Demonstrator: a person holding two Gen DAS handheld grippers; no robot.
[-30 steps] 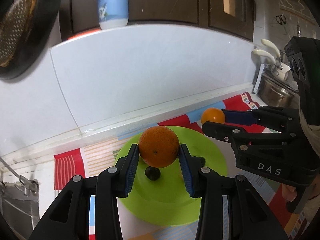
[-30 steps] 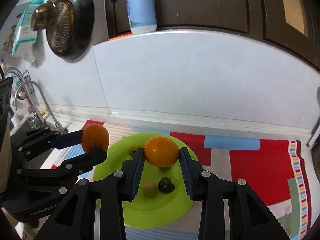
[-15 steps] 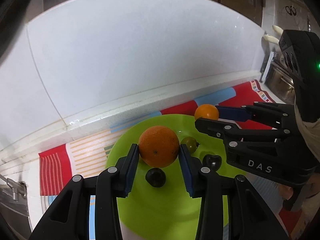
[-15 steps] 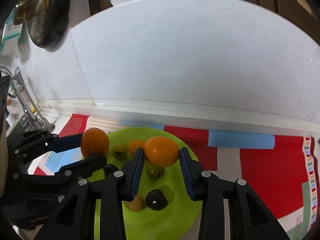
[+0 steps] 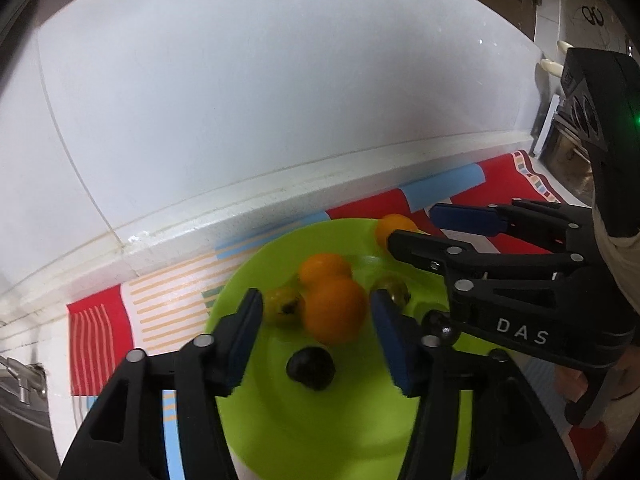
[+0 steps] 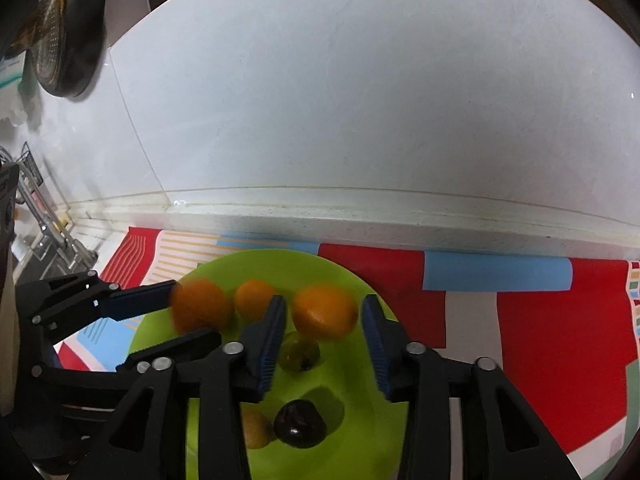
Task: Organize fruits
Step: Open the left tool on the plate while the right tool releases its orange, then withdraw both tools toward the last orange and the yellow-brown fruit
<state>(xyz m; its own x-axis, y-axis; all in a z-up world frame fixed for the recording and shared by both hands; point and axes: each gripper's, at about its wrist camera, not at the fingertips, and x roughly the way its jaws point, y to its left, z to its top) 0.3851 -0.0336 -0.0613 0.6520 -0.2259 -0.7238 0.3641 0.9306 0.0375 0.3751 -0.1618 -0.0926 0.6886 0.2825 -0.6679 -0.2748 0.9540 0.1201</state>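
Note:
A green plate (image 5: 328,420) (image 6: 352,416) lies on a striped mat. My left gripper (image 5: 316,318) is open; a blurred orange (image 5: 334,310) sits loose between its pads, over the plate. My right gripper (image 6: 324,320) is open too, with a blurred orange (image 6: 325,317) free between its pads. That gripper also shows in the left wrist view (image 5: 452,226), and the left gripper in the right wrist view (image 6: 176,320). On the plate lie another orange (image 5: 322,270) (image 6: 253,300), yellow-green fruits (image 5: 282,306) (image 6: 299,351) and dark fruits (image 5: 311,369) (image 6: 300,424).
A red, blue and striped mat (image 6: 560,344) covers the counter under the plate. A white tiled wall (image 6: 360,120) rises just behind. A sink tap (image 6: 52,236) stands at the left and a dark strainer (image 6: 60,44) hangs on the wall.
Both grippers came lower over the plate and opened their jaws. Each orange, gripped before, now sits loose and blurred between the pads.

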